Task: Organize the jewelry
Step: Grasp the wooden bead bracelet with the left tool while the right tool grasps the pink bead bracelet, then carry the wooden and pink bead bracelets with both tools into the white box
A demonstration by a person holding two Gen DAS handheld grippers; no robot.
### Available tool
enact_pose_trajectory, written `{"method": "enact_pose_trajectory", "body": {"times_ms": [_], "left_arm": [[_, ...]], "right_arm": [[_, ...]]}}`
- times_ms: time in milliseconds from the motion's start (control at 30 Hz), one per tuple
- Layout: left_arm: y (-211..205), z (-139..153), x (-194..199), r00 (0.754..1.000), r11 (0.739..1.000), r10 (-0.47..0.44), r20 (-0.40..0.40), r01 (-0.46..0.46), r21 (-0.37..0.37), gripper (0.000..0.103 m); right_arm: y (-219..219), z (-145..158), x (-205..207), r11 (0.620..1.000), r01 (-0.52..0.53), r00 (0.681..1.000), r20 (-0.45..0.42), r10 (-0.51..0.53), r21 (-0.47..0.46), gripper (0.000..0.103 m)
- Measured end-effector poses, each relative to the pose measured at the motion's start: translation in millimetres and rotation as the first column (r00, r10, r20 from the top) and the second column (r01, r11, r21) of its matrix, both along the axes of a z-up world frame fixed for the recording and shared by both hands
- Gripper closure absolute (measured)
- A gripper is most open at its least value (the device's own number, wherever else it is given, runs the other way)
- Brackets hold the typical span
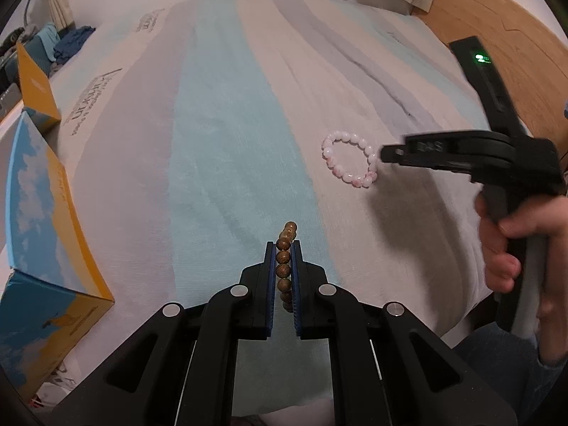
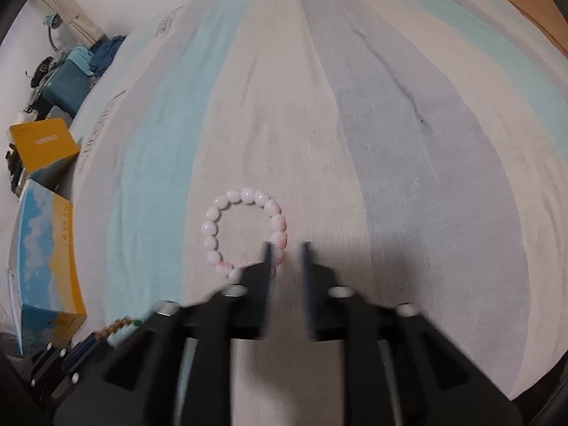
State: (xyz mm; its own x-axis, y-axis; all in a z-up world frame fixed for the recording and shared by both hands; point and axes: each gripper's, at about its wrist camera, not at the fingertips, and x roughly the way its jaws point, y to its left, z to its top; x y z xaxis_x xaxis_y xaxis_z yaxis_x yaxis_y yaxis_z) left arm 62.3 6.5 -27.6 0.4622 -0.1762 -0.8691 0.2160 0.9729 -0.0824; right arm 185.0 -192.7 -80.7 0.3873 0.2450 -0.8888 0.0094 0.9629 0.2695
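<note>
My left gripper (image 1: 284, 248) is shut on a brown wooden bead bracelet (image 1: 285, 266), held edge-on between its pads above the striped bedspread (image 1: 213, 142). A pink and white bead bracelet (image 1: 349, 159) lies flat on the bedspread to the right. My right gripper (image 1: 385, 154) reaches toward its right side. In the right wrist view the right gripper (image 2: 287, 248) is open, and its left finger (image 2: 269, 259) lies over the near right beads of the pink bracelet (image 2: 245, 229). The left gripper with the brown beads (image 2: 119, 325) shows at the lower left.
A blue and yellow box (image 1: 42, 248) stands at the left edge of the bed, with a second yellow box (image 1: 35, 85) behind it. A black device with a green light (image 1: 486, 71) lies at the right. Clothes and a case (image 2: 71, 81) sit at far left.
</note>
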Motion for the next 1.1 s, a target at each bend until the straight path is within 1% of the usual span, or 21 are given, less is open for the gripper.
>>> {"method": "enact_pose_trajectory", "body": {"times_ms": [233, 300, 367, 400, 567, 767, 1100], "left_arm": [[10.9, -1.5, -3.4, 1.000, 1.000, 0.008, -0.009, -0.008, 0.001, 0.096], [12.4, -2.1, -2.8, 1.000, 1.000, 0.007, -0.013, -0.007, 0.002, 0.096], [13.1, -2.6, -2.2, 1.000, 1.000, 0.006, -0.014, -0.006, 0.001, 0.096], [13.1, -2.5, -2.0, 1.000, 1.000, 0.006, -0.014, -0.006, 0.002, 0.096], [10.8, 0.2, -3.0, 1.000, 1.000, 0.007, -0.010, -0.007, -0.001, 0.096], [8.9, 7.7, -7.3, 1.000, 1.000, 0.007, -0.001, -0.007, 0.006, 0.096], [10.1, 30.3, -13.3, 0.999, 0.999, 0.030, 0.017, -0.031, 0.018, 0.096]], "right_arm": [[12.5, -17.4, 16.0, 0.999, -0.003, 0.999, -0.038, 0.001, -0.053, 0.066], [14.5, -21.1, 16.7, 0.996, -0.005, 0.999, -0.032, 0.002, -0.088, 0.075], [14.9, -21.2, 15.4, 0.994, -0.007, 1.000, -0.024, 0.004, -0.105, 0.090], [13.8, -19.8, 13.9, 0.995, -0.010, 1.000, -0.017, 0.009, -0.102, 0.092], [9.8, -10.5, 3.4, 0.997, -0.029, 1.000, 0.005, 0.029, -0.075, 0.093], [11.4, 14.7, -18.3, 0.997, -0.038, 0.997, 0.066, 0.043, -0.068, 0.093], [9.4, 53.9, -44.8, 0.997, -0.046, 0.990, 0.127, 0.054, -0.068, 0.093]]}}
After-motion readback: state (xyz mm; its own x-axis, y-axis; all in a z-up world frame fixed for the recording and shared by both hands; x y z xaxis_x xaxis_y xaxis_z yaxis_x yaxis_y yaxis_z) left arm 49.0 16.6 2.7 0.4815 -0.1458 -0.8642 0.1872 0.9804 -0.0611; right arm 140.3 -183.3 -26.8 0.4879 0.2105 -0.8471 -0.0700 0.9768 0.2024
